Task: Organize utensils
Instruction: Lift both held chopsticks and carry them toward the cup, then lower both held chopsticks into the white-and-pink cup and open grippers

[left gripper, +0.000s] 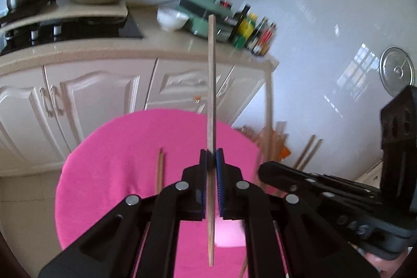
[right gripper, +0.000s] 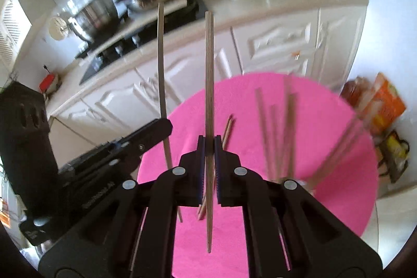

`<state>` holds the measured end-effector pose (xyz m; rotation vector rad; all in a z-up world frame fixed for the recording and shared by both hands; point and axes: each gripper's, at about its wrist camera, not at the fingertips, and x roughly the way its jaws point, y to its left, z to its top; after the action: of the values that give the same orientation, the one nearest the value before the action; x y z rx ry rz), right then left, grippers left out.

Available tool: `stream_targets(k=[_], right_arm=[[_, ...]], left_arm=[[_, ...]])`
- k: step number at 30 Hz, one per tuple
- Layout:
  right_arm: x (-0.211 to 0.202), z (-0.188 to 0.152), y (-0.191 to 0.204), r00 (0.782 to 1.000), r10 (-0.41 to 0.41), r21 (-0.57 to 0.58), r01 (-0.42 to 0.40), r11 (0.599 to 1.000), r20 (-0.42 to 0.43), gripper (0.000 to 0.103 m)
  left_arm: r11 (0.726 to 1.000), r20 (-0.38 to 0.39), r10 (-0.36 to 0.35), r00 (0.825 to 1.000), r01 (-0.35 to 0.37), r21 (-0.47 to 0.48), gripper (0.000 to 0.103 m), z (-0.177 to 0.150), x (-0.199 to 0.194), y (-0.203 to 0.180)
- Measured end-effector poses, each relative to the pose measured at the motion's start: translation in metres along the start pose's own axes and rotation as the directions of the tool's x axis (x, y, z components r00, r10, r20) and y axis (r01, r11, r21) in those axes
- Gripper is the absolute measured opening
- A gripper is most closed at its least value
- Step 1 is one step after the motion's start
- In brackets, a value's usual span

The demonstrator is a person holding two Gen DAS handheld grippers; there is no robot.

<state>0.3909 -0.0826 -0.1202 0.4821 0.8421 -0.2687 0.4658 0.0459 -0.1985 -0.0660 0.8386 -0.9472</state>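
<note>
The left tongs (left gripper: 211, 160) are clamped on a single wooden chopstick (left gripper: 211, 85), held upright above the round pink-covered worktop (left gripper: 109, 189). The right tongs (right gripper: 209, 145) grip a second chopstick (right gripper: 209, 95) the same way (each stick runs through the blue pads and out both ends). A loose chopstick (left gripper: 159, 171) lies near the worktop's left edge, and a blurred cluster of others (right gripper: 278, 132) stands toward its right edge.

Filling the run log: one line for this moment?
left hand-held gripper: shut on chopstick | right hand-held gripper: shut on chopstick | more lie on pink cloth
</note>
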Motion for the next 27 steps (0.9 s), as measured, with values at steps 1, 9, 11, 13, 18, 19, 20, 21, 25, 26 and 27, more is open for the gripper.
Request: stream_targets(k=[1,9,11,13,18,19,20,21,25,26,27], right_arm=[[-0.012,-0.003,-0.006,0.999,-0.006,-0.004,0.006,1.0,0.046,0.007],[-0.052,-0.031,-0.046,0.956,-0.047,0.037,0.038,0.999,0.289,0.007],[-0.058,-0.039,-0.054,0.938,-0.046,0.038,0.035,0.999,0.344,0.007],[-0.06,-0.043,-0.058,0.925,-0.044,0.038,0.032,0.999,0.377,0.007],[-0.062,-0.053,-0.075,0.882,-0.023,0.017,0.017,1.0,0.47,0.007],[-0.06,-0.055,-0.078,0.877,-0.02,0.016,0.014,1.0,0.479,0.007],[-0.058,-0.056,-0.081,0.872,-0.016,0.017,0.009,1.0,0.489,0.007],[-0.054,-0.058,-0.084,0.869,-0.01,0.015,0.003,1.0,0.495,0.007],[-0.046,-0.067,-0.088,0.864,0.003,-0.015,0.005,1.0,0.504,0.007],[-0.045,-0.069,-0.087,0.862,0.004,-0.024,0.01,1.0,0.507,0.007],[-0.044,-0.071,-0.086,0.86,0.005,-0.036,0.016,0.999,0.51,0.007]], left_arm=[[1.0,0.03,0.0,1.0,0.0,0.009,0.006,-0.003,-0.002,-0.009],[0.999,0.147,-0.051,0.988,0.049,0.015,0.006,-0.031,0.007,-0.051],[0.998,0.175,-0.066,0.982,0.065,0.012,0.006,-0.038,0.011,-0.058],[0.997,0.197,-0.077,0.977,0.076,0.015,0.006,-0.043,0.017,-0.063],[0.995,0.238,-0.096,0.967,0.09,0.035,0.006,-0.054,0.029,-0.065],[0.996,0.241,-0.091,0.966,0.085,0.039,0.006,-0.056,0.032,-0.065],[0.996,0.245,-0.089,0.966,0.08,0.044,0.006,-0.059,0.035,-0.065],[0.996,0.247,-0.088,0.965,0.078,0.047,0.006,-0.061,0.038,-0.065],[0.996,0.236,-0.069,0.969,0.054,0.069,0.006,-0.074,0.049,-0.063],[0.996,0.231,-0.065,0.971,0.048,0.078,0.006,-0.077,0.051,-0.062],[0.996,0.227,-0.06,0.972,0.042,0.082,0.006,-0.079,0.052,-0.061]])
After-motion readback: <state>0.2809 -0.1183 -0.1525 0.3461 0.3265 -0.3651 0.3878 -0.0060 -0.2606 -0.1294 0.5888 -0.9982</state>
